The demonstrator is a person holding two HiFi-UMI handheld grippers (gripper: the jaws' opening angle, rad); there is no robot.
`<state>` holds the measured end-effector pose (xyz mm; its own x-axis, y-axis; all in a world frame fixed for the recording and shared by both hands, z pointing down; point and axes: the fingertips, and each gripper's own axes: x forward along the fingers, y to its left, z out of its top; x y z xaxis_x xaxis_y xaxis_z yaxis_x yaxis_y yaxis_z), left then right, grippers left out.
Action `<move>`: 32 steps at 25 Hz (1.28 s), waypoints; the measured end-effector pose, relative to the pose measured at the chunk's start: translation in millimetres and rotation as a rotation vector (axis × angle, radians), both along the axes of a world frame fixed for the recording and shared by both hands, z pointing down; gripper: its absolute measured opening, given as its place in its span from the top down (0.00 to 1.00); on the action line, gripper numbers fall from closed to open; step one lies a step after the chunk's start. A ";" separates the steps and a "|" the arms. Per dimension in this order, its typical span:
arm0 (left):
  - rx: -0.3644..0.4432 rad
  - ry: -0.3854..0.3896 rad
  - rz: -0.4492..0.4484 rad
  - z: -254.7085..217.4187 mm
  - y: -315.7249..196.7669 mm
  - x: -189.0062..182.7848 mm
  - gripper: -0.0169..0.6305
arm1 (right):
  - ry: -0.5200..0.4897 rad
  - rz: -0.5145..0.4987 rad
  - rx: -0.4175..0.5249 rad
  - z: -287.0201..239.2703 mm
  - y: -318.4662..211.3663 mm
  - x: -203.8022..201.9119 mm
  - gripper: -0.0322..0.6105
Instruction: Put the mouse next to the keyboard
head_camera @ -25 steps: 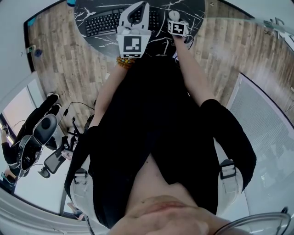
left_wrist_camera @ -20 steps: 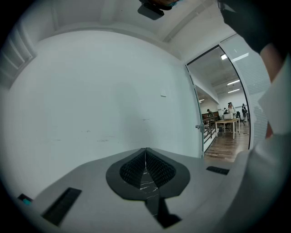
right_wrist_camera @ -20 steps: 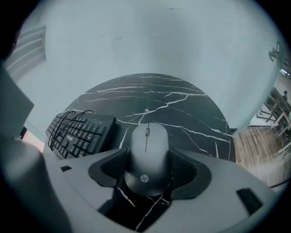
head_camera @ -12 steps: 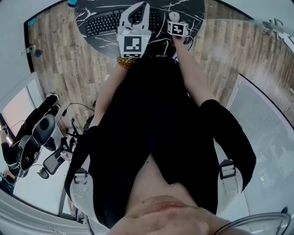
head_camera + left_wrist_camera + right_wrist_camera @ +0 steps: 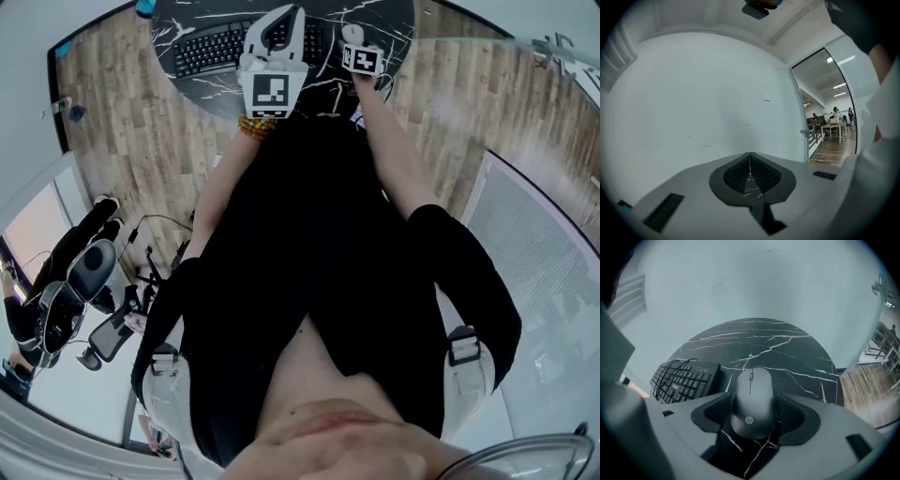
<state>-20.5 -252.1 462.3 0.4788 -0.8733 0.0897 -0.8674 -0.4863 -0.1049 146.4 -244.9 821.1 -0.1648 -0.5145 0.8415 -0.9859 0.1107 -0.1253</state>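
Clearly the right gripper [image 5: 753, 412] had its jaws clamped on the mouse [image 5: 751, 401], long axis running to 12 o'clock along them, over the desk [image 5: 797, 352]. Keyboard [image 5: 684, 378] lay near, at approx. 10 o'clock. Left gripper [image 5: 750, 171] (jaws together, empty) faced a wall.

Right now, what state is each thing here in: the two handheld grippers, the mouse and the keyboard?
left gripper: jaws shut, nothing between them.
right gripper: jaws shut on the mouse.
mouse: gripped by its sides, to the right of the keyboard.
keyboard: flat on the table, its cable looped across the keys.
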 end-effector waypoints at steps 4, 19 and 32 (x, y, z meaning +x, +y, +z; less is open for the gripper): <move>0.007 0.005 0.005 -3.1 0.2 0.7 0.95 | 0.004 0.013 0.029 -10.9 -3.1 3.2 0.51; 0.034 0.022 0.030 -13.4 2.3 6.0 0.95 | 0.065 0.077 0.276 -94.9 -32.9 7.6 0.51; 0.040 0.046 0.015 -18.3 -1.0 -5.1 0.95 | 0.045 0.083 0.544 -193.7 -48.0 -16.7 0.69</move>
<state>-25.7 -253.1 444.0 0.4951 -0.8683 0.0321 -0.8642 -0.4959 -0.0848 129.8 -292.9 627.4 -0.0752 -0.8867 0.4562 -0.9972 0.0694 -0.0294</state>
